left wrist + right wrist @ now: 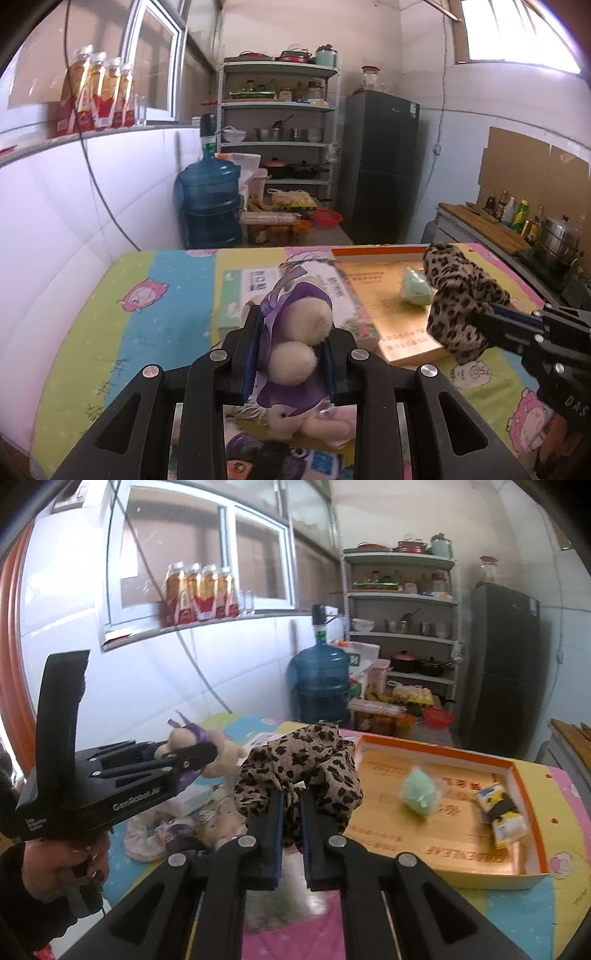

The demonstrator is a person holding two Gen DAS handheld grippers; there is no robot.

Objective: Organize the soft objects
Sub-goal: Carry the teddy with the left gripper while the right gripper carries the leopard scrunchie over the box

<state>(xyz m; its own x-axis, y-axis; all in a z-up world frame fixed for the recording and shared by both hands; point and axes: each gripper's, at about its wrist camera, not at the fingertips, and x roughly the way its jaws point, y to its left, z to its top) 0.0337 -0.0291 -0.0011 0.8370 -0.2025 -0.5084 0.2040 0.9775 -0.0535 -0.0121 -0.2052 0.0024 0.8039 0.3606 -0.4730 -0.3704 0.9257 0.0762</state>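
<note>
My left gripper (291,325) is shut on a cream plush toy in a purple dress (301,332), held above the table; the same toy (192,738) shows in the right wrist view in the left gripper (207,755). My right gripper (291,797) is shut on a leopard-print scrunchie (299,764), lifted above the table; from the left wrist view the scrunchie (458,295) hangs from the right gripper (476,319) over the box edge. An orange-rimmed cardboard box (528,880) holds a mint green soft ball (421,794) and a small yellow-black packet (502,808).
The table wears a colourful cartoon cloth (147,306). A tissue pack (240,295) and more soft items (159,834) lie on it by the left gripper. A blue water jug (210,199), shelves (284,122) and a dark fridge (376,166) stand behind. A stove counter (517,236) is at right.
</note>
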